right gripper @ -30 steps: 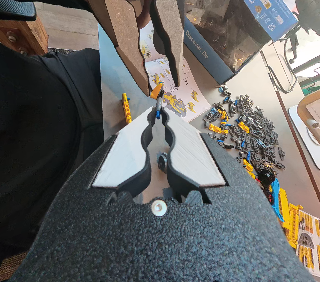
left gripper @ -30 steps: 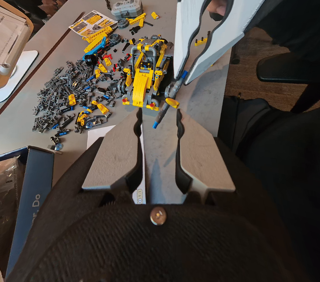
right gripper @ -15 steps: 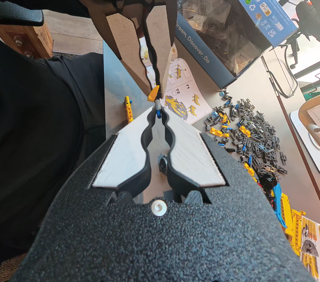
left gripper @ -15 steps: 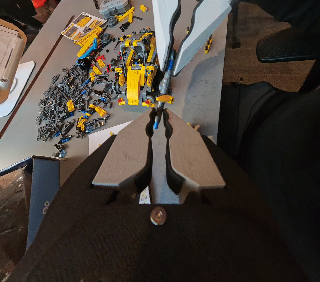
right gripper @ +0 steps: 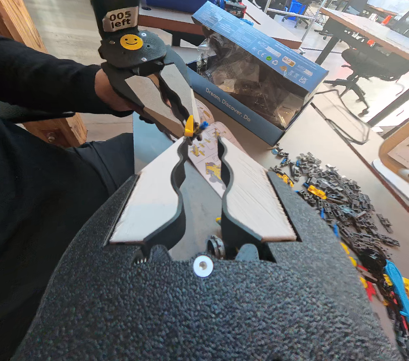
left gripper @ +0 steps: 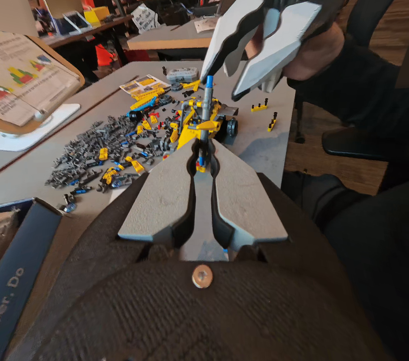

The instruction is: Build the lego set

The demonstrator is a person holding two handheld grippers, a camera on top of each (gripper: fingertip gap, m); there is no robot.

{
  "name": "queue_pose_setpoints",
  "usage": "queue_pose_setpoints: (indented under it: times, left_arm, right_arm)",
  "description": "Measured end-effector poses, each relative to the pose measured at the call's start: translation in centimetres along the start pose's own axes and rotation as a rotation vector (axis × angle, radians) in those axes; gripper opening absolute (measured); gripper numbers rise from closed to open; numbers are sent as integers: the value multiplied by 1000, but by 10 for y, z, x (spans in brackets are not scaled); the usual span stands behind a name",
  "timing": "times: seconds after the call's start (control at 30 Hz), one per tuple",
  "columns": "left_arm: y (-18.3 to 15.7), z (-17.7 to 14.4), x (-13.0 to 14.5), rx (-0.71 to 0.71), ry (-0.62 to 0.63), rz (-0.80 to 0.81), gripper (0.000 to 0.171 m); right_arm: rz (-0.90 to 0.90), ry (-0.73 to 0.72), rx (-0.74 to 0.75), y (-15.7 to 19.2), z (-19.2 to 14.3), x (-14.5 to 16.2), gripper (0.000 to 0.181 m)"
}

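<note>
My left gripper [left gripper: 203, 144] is shut on the lower end of a grey rod [left gripper: 207, 104] that has blue pins at both ends and a yellow wedge [left gripper: 208, 125] on its side. The rod stands up above a yellow and grey model vehicle [left gripper: 188, 135] on the table. My right gripper [right gripper: 201, 141] is open and empty. In the left wrist view it [left gripper: 219, 87] hangs just above the rod's top blue pin. The right wrist view shows the left gripper [right gripper: 192, 131] holding the rod with its yellow wedge [right gripper: 189, 126], just beyond my right fingertips.
A grey table [left gripper: 261, 151] holds a wide pile of loose grey, blue and yellow pieces [left gripper: 99, 151], which the right wrist view also shows [right gripper: 343, 195]. An open blue box [right gripper: 254, 75] and an instruction booklet [right gripper: 208, 157] lie nearby. Two small yellow pinned pieces [left gripper: 259, 106] lie near the right edge. Spacing between my two grippers at the tips: around 4 cm.
My left gripper has closed on the rod's lower end. My right gripper has opened, let go of the rod's top and drawn back. Both cameras have tilted up.
</note>
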State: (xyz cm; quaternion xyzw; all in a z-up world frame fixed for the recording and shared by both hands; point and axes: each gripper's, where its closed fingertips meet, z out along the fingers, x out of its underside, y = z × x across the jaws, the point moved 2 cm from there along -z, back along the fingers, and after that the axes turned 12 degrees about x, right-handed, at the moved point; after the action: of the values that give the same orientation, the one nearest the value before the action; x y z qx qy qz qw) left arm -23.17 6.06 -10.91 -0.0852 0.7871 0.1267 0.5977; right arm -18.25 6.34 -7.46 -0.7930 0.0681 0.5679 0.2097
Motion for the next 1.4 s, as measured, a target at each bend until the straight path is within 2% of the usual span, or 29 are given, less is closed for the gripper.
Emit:
queue_pose_setpoints:
  times: [0.1,0.17,0.3,0.4,0.53,0.67,0.73,0.83,1.0,1.13,1.2,1.3,1.4]
  left_arm:
    - [5,3,20,35,107,-160,4]
    - [5,5,34,83,173,-300,4]
    - [-8,4,42,261,200,-524,4]
    - [-15,-1,50,342,245,-585,4]
    - [-25,-8,59,399,318,-607,4]
    - [-34,-9,61,452,336,-635,4]
    - [-32,-10,60,436,330,-632,4]
    - [-22,-13,50,357,286,-585,10]
    - [-18,-18,37,179,333,-275,15]
    - [-20,-17,35,67,443,28,16]
    - [-25,-14,40,54,504,160,11]
    - [-26,-11,51,31,575,240,8]
    - [-28,-9,49,21,562,293,5]
  right_arm:
    - [-163,19,29,10,0,2,29]
    - [-309,92,51,18,3,14,34]
    - [-656,181,184,25,15,33,30]
    - [-855,221,263,30,25,41,30]
    - [-955,258,257,39,34,53,30]
    - [-1020,273,262,44,40,60,13]
    - [-985,303,236,45,40,66,10]
    - [-778,316,168,42,39,69,6]
    - [-505,329,67,35,37,71,6]
    - [-338,359,-45,40,37,78,7]
    - [-259,354,-102,44,36,78,6]
    - [-167,346,-184,49,31,76,6]
    - [-109,347,-226,49,27,76,6]
